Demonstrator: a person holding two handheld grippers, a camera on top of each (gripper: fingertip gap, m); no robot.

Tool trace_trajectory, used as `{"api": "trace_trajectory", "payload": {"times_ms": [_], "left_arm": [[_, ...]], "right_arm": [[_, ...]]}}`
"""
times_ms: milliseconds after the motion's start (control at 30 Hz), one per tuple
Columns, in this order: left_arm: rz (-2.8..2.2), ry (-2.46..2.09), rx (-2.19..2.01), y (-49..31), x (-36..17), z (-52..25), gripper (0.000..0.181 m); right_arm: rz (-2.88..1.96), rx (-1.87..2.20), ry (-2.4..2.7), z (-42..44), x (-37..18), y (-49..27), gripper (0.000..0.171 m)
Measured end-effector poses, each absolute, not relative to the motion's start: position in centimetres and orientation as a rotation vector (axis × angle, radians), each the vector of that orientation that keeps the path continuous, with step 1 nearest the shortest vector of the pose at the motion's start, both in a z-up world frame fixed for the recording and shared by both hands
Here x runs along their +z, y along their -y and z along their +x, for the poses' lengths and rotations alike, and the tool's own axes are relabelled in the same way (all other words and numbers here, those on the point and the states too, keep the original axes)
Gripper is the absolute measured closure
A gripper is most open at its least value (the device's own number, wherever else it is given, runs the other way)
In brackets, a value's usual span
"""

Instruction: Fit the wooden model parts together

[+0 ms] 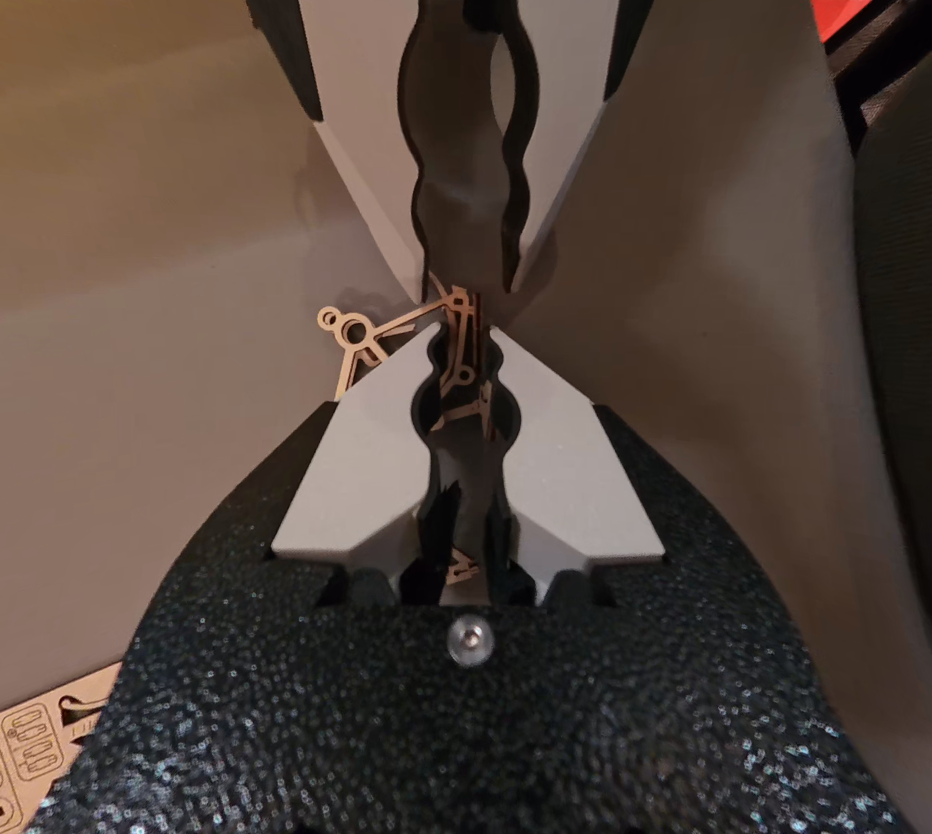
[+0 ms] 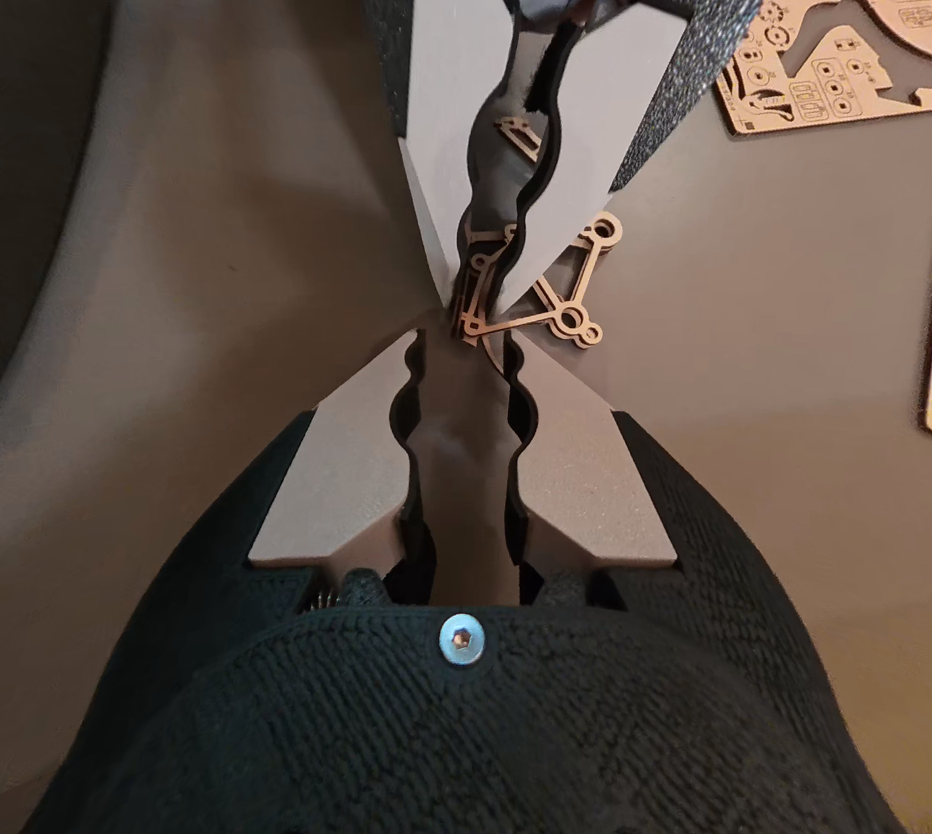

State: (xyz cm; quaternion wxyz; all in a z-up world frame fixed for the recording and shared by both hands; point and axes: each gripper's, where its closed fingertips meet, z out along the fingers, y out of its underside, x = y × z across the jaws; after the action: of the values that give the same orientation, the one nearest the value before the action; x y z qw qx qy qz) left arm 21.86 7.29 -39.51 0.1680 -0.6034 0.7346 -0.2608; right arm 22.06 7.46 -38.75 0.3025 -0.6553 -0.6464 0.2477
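Note:
The wooden model part (image 1: 355, 333) is a thin laser-cut truss frame with ring ends, made of stacked layers. My left gripper (image 1: 466, 333) is shut on it, and the frame sticks out to the left of its fingers. The right wrist view shows the frame (image 2: 570, 318) held just above the grey table, in the left gripper (image 2: 476, 303) that comes down from the top. My right gripper (image 2: 464, 338) is open and faces the left one tip to tip. Its fingertips stand on either side of the frame's near corner. It comes from the top in the left wrist view (image 1: 469, 289).
Laser-cut wooden sheets with punched-out shapes lie on the table at the upper right (image 2: 807, 53); a corner of one shows at the lower left (image 1: 30, 749). Another sheet's edge (image 2: 927, 406) is at the right. A black chair (image 1: 897, 255) stands beside the table. Only a small space, under 4 cm, lies between the two pairs of fingers.

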Motion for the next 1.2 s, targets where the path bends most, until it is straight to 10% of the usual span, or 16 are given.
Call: {"api": "trace_trajectory", "payload": {"times_ms": [1200], "left_arm": [[-1.718,-2.089,-0.847,-6.4,-39.3,21.9,0.164]], "right_arm": [[-1.566,0.56,1.722,21.3,-38.7,-7.3,0.154]]}}
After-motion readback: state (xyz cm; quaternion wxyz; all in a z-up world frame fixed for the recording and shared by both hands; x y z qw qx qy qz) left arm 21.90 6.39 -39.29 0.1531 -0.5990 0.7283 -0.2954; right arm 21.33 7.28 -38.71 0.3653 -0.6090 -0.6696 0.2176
